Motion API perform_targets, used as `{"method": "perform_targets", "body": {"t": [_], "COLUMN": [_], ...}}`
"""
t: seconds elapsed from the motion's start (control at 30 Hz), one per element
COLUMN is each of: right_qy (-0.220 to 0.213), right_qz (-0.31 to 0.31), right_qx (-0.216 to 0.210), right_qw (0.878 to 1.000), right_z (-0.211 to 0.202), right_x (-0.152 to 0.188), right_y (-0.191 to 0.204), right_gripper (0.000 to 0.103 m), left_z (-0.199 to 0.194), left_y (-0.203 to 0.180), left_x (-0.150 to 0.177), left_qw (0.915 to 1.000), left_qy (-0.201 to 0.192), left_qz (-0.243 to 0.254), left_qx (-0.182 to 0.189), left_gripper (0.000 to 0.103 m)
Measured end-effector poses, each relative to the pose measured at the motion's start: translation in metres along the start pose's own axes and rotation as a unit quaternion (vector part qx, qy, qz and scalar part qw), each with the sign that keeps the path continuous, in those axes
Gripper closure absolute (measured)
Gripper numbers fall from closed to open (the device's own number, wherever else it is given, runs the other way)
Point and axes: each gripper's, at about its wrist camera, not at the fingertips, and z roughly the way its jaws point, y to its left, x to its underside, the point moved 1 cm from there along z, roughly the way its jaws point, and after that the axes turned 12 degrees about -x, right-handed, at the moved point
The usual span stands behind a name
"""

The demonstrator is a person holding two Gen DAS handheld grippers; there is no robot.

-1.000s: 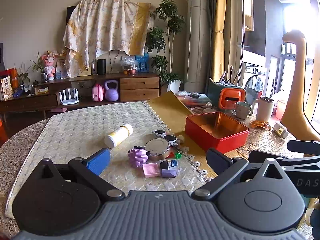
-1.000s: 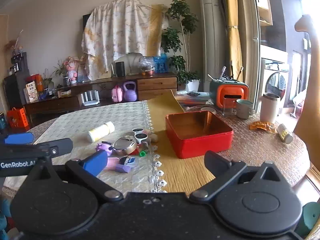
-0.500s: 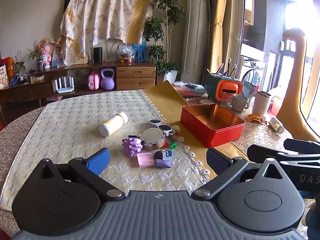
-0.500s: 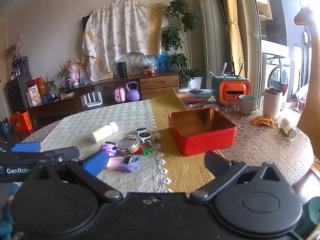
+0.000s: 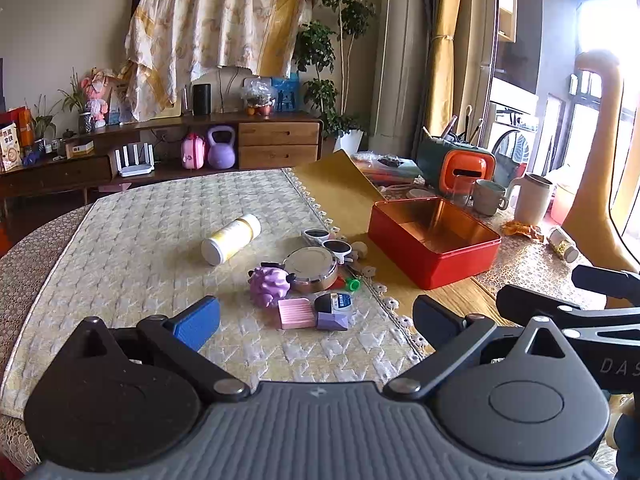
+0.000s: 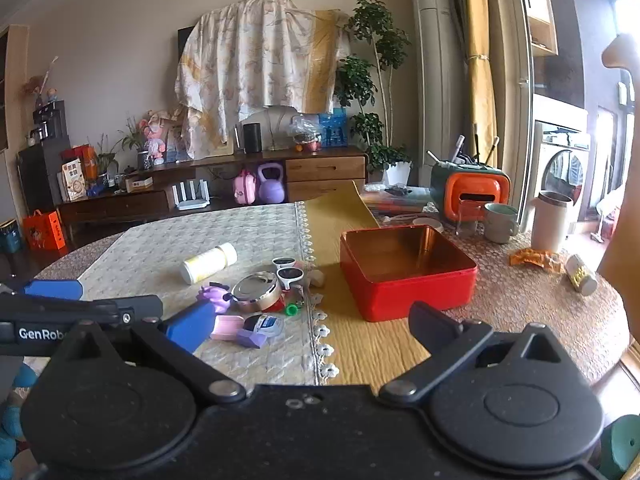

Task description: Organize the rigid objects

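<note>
An empty red tin box [image 5: 434, 244] [image 6: 408, 270] stands open on the yellow runner. Left of it lies a cluster of small items: a white-and-yellow bottle [image 5: 231, 239] [image 6: 208, 263] on its side, a purple toy [image 5: 269, 283], a round metal tin [image 5: 315, 269] [image 6: 256, 290], a pink ridged case [image 5: 295, 313], a small purple block [image 5: 333, 321] and toy sunglasses [image 5: 326, 240]. My left gripper [image 5: 316, 318] is open above the table's near edge, facing the cluster. My right gripper [image 6: 312, 322] is open too, beside the left, nothing between its fingers.
Mugs [image 5: 488, 197], a tall cup [image 5: 532, 199], an orange-green holder [image 5: 460, 164] and a small jar [image 5: 562, 243] stand at the table's right. A snack wrapper [image 6: 534, 258] lies near them. A sideboard [image 5: 160, 148] is across the room.
Both grippers have drifted slightly, the left rising a little so the cluster sits lower in its view. Both stay open and nothing on the table has moved.
</note>
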Motion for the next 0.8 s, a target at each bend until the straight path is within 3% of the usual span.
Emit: {"method": "perform_targets", "body": {"t": [0.27,0.47,0.63,0.8], "right_qy": [0.015,0.052,0.085,0.106], "right_qz": [-0.016,-0.022,-0.045,-0.066], "right_qx": [-0.012,-0.027,-0.056,-0.077], "right_qw": [1.0,0.998,0.994,0.989], "right_z": [0.023,0.057,0.091,0.123], "right_x": [-0.002,-0.005,-0.005,-0.004], "right_y": [-0.017,-0.037,-0.041,-0.04], "right_gripper": [0.001,0.003,0.008,0.014], "left_z": [0.027,0.063,0.105,0.147], "left_y": [-0.014,-0.014,-0.011,0.0], "left_x": [-0.005,-0.017,-0.022,-0.021], "left_qw": [0.9996,0.9996,0.999,0.9973], "left_qy": [0.014,0.025,0.029,0.064], "left_qz": [0.025,0.015,0.025,0.014], "left_qx": [-0.005,0.006,-0.022,-0.033], "left_gripper": [0.0,0.0,0.0,0.0]}}
